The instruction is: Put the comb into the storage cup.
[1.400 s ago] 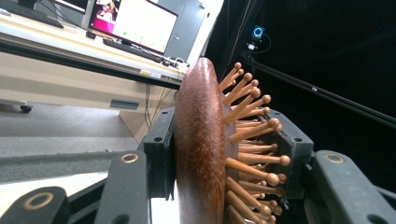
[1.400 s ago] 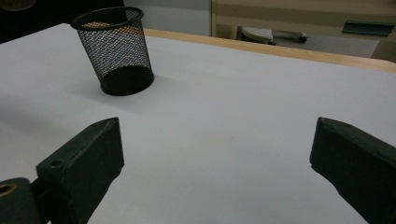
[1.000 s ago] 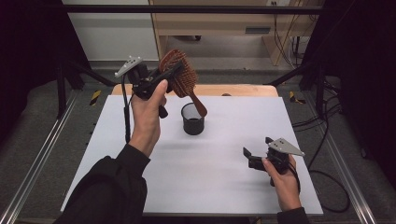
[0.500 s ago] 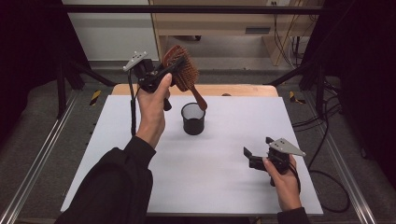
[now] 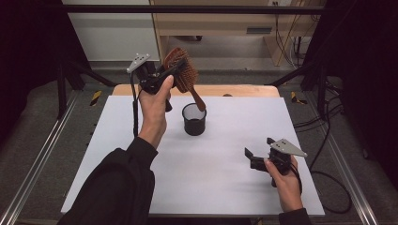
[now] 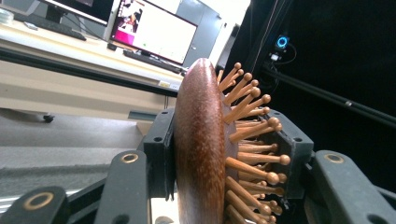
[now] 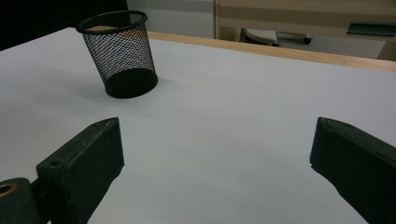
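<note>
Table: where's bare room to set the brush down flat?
Free: the white sheet left of the mesh cup, and the stretch between cup and right tongs. Far right corner is bare too. Crowded: around the cup, where the hairbrush in the left tongs hangs.

Left gripper (image 5: 165,78): black body, grey three-cornered plate on top, black cable trailing. Right gripper (image 5: 256,158): same build. Brass-ringed screw holes are seen on the black jaw links. Black long sleeves are worn.
</note>
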The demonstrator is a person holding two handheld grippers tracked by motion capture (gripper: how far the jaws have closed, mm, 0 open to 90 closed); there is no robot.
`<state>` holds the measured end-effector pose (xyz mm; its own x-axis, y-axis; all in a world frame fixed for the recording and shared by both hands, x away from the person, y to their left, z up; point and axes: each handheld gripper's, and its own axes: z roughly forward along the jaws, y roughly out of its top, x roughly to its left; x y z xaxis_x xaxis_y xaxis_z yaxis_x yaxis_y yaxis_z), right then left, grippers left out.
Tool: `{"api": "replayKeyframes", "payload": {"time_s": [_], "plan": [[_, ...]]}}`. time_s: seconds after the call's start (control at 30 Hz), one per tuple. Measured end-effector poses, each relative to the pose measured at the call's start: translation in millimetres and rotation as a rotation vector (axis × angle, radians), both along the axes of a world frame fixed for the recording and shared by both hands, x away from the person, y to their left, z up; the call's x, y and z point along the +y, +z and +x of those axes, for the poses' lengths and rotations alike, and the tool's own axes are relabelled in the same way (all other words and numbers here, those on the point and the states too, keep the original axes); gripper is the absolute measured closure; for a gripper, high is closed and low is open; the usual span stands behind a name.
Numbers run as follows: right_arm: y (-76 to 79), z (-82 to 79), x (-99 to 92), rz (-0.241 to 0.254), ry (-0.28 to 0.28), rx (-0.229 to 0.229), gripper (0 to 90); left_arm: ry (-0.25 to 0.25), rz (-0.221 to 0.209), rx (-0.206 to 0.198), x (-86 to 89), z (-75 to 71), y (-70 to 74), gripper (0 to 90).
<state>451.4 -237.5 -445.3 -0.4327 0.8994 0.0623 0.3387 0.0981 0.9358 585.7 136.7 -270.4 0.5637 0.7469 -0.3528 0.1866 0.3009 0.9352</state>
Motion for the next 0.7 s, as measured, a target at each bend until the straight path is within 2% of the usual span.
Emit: {"api": "replayKeyframes", "payload": {"time_s": [0.1,0.27,0.53,0.7], "plan": [[0.2,-0.4,0.1,0.001,0.001,-0.001,3.1,0.005,0.039,0.006,-2.6,2.4,-6.1,50.6],[-0.4,0.0,0.4,0.003,0.004,0.001,3.1,0.015,0.068,0.021,-6.4,6.7,-16.3,50.7],[-0.7,0.0,0.8,0.0,0.01,0.003,3.1,0.017,0.066,0.049,-8.5,10.6,-31.0,50.6],[-0.6,-0.1,1.1,-0.001,0.011,0.003,3.2,0.018,0.091,0.05,-11.4,11.6,-35.2,50.6]]}}
